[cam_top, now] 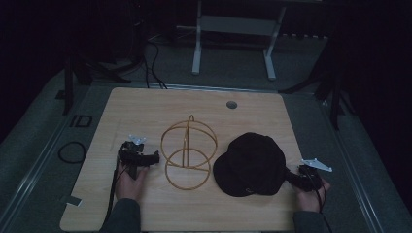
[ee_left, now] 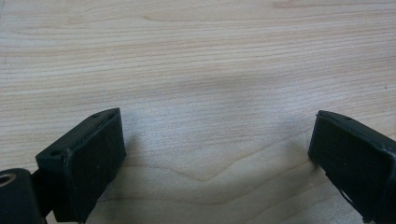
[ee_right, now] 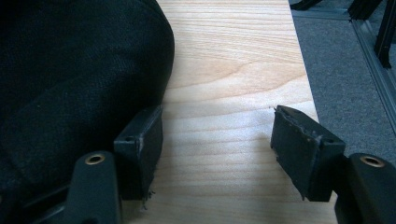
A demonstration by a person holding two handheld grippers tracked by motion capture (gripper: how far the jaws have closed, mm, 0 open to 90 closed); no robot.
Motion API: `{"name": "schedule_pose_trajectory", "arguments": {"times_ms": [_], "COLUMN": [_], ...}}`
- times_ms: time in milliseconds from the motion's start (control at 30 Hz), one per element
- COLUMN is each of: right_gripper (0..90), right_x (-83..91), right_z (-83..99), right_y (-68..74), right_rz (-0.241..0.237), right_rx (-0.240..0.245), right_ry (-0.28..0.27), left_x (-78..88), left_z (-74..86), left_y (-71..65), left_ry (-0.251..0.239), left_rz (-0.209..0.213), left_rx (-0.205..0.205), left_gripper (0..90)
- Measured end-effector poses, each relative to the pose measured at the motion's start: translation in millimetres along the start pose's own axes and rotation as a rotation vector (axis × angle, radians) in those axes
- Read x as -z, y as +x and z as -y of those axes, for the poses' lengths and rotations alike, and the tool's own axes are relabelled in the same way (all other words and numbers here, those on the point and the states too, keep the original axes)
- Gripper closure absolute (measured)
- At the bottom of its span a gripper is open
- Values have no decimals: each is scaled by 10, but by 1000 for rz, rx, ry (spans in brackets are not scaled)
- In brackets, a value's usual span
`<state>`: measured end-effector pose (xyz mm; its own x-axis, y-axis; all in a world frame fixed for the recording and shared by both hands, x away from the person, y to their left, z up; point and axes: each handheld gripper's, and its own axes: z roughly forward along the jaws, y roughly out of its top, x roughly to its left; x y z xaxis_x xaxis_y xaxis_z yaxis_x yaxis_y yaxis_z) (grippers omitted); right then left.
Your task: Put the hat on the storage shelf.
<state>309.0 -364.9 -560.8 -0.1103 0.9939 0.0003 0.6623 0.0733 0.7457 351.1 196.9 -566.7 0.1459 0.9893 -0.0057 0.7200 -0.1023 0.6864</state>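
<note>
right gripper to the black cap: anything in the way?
Nothing visible. The right gripper is open, bare table between its jaws, with the black cap right against one jaw. The wire stand sits on the cap's far side.

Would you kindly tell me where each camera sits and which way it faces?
High view: above the person's side, looking forward and down on the table; forearms, left tool, right tool.
Left gripper view: on that tool, facing bare wood; open jaws.
Right gripper view: on that tool, beside the black cap; open jaws.
Shared: high and right gripper views show the cap.
</note>
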Motion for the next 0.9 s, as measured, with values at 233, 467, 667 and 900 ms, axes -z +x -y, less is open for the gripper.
{"name": "schedule_pose_trajectory", "arguments": {"times_ms": [233,467,667,900], "right_gripper": [306,304,302,411], "right_x": [-6,-8,-8,49], "right_z": [-4,-5,-6,-55], "right_y": [6,10,10,-27], "right_rz": [14,20,24,-20], "right_rx": [-8,-14,-19,23], "right_ry": [3,3,4,68], "left_x": [0,0,0,0], "left_z": [0,0,0,0], "left_y": [0,0,0,0], "left_ry": [0,0,0,0], "left_rz": [0,0,0,0], "left_rx": [0,0,0,0], "left_gripper": [34,34,34,34]}}
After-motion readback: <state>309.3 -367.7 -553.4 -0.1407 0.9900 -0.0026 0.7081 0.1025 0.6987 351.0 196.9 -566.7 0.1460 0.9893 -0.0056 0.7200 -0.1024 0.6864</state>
